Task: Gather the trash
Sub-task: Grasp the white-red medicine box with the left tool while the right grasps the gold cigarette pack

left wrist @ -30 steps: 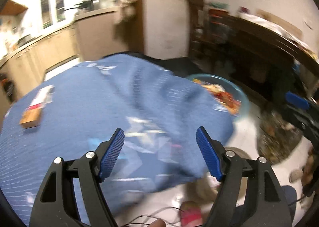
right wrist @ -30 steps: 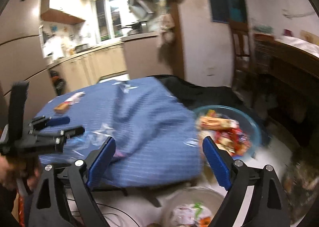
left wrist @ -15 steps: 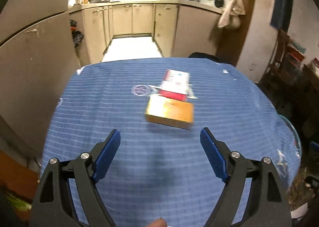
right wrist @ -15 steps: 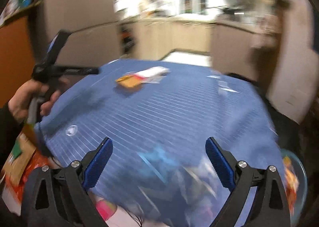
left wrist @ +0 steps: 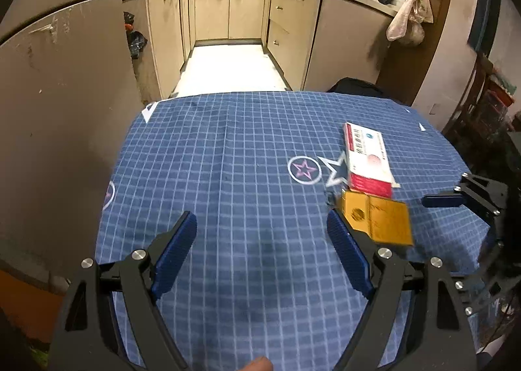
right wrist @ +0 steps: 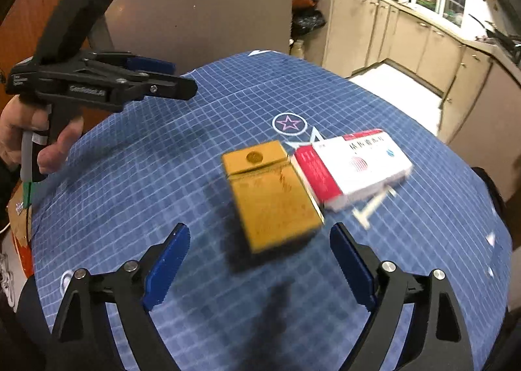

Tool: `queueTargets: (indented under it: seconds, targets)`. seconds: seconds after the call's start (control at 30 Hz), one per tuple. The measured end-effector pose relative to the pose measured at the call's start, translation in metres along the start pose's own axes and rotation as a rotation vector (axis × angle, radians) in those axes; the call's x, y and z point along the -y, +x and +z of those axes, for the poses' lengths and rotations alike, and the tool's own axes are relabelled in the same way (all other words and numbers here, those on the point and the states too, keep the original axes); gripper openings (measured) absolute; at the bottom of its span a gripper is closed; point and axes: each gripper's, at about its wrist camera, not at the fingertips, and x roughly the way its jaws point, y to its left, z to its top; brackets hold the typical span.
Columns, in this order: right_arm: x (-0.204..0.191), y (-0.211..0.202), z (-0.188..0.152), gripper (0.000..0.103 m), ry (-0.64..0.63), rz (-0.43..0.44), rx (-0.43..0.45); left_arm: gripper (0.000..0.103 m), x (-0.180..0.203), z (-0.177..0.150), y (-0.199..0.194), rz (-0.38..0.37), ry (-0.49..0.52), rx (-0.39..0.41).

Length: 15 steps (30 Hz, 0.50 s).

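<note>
An orange box (right wrist: pixel 270 195) lies on the blue checked tablecloth (right wrist: pixel 195 149), touching a red and white carton (right wrist: pixel 351 166). My right gripper (right wrist: pixel 260 231) hovers close over the orange box with its jaws wide but closing. The box's near end shows between the tips, and the pads do not touch it. The left wrist view has both the orange box (left wrist: pixel 377 218) and the carton (left wrist: pixel 368 159) to the right of my left gripper (left wrist: pixel 262 237), which is open over bare cloth. A hand (right wrist: pixel 29 136) holds the left gripper (right wrist: pixel 172 78). The right gripper (left wrist: pixel 456 197) enters from the right edge.
A thin white stick (right wrist: pixel 374 205) lies by the carton. A grey panel (left wrist: pixel 65 104) stands close along the table's left side. Kitchen cabinets (left wrist: pixel 247 9) and a pale floor (left wrist: pixel 228 68) lie beyond the far edge. A dark chair (left wrist: pixel 355 86) sits at the far right corner.
Both views swung away from the blue bowl of wrappers and the floor, onto the table. The right gripper came close over the orange box. In the left view the boxes slid right.
</note>
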Motion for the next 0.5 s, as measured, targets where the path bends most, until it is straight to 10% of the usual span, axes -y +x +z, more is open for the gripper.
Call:
queueTargets:
  seconds: [0.4, 0.5]
  targets:
    - [0.000, 0.054, 0.014, 0.086, -0.052, 0.010, -0.033, 0.079, 0.009, 0.031, 0.031, -0.006, 0.041, -0.002]
    - [0.003, 0.051, 0.013, 0.065, -0.034, -0.002, -0.003, 0.079, 0.020, 0.033, 0.037, -0.007, 0.057, -0.007]
